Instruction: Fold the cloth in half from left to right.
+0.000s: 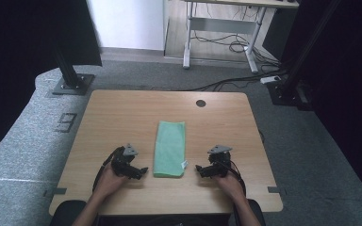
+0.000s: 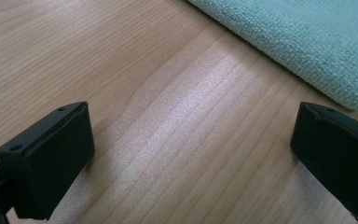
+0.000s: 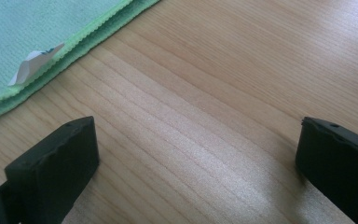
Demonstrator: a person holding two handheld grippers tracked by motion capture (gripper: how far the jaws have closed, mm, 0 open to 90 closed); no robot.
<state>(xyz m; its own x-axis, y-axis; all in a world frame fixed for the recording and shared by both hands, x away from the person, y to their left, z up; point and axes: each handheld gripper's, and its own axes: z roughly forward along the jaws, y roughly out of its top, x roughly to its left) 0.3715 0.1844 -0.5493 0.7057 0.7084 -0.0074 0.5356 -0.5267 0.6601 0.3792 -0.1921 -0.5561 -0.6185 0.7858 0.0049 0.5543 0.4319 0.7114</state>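
Green microfibre towel point(image 1: 170, 149) lies folded in a long strip at the middle of the wooden table point(image 1: 122, 113), untouched; whatever is planned looks unstarted. Left gripper point(image 1: 140, 171) rests at its 8 o'clock, right gripper point(image 1: 201, 168) at 4 o'clock, both near it, low, jaws spread wide, empty, pointing inward.
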